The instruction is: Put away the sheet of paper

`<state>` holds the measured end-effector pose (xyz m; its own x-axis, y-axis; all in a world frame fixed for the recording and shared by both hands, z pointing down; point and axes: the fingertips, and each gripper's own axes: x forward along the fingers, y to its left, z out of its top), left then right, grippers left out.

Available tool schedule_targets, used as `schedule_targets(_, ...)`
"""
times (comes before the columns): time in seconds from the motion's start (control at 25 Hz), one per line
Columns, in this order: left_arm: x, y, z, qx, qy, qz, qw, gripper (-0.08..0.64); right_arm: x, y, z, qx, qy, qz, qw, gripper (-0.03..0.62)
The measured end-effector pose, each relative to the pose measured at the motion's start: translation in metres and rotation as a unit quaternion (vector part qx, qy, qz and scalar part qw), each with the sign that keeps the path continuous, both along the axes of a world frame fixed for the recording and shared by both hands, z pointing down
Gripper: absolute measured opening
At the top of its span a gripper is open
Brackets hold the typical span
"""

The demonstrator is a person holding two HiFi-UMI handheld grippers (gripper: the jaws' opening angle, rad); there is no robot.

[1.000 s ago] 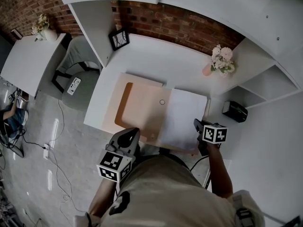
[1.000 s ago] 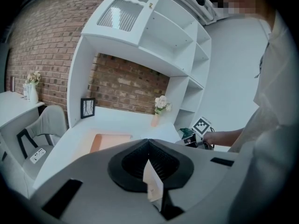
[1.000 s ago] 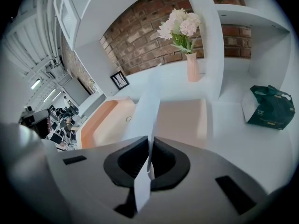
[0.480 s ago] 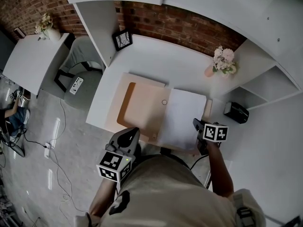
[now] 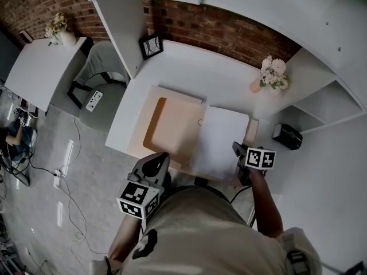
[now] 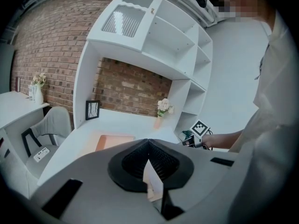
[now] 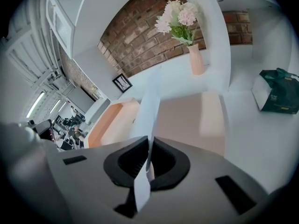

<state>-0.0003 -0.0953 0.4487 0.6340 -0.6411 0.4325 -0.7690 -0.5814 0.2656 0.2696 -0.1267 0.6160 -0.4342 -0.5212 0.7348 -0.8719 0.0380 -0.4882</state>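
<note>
Sheet: the white sheet of paper [image 5: 221, 139] lies over the right half of the open peach card folder [image 5: 172, 128]. Its near right corner is pinched, and in the right gripper view it rises edge-on from the jaws.
Right tongs: the right gripper [image 5: 237, 150] is clamped on that corner of the sheet, jaws pressed together with only the paper between them.
Left tongs: the left gripper [image 5: 156, 160] sits at the folder's near edge with its jaws together on a thin pale sliver. I judge this to be the folder's edge, though the sliver is too narrow to be sure.
Change: almost none over the last second. The sheet covers the same part of the folder, both grippers keep their places, and only the head view has drifted a little.
Meaning: this is a steady hold rather than a move. The sheet is over the folder but not yet put away, and the folder is still open.
Next, as a judgement: the sheet needs laying flat inside and the left flap closing over it. A one-corner grip could let the paper bow or slide.
Surroundings: everything rests on the white corner desk [image 5: 189, 67]. A pink vase of pale flowers [image 5: 269, 73], a dark green box [image 5: 285, 135] and a black picture frame [image 5: 151, 46] stand well apart from the folder.
</note>
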Motion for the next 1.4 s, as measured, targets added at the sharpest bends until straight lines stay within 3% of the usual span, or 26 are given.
schedule_targets(0.52,-0.017,0.003,0.000,0.007,-0.002,-0.021,0.9997,0.015,-0.015,-0.006,0.001,-0.005,-0.030,0.005,1.000,0.028)
schedule_targets(0.92,-0.061,-0.006,-0.008,0.020,-0.001,-0.073,0.9971,0.015,-0.026,-0.008,-0.002,-0.005,-0.038,0.005,0.999,0.028)
schedule_targets(1.4,-0.093,0.007,0.006,0.010,0.002,-0.077,0.9970,0.015,-0.041,-0.002,-0.003,0.000,-0.036,0.020,0.999,0.028)
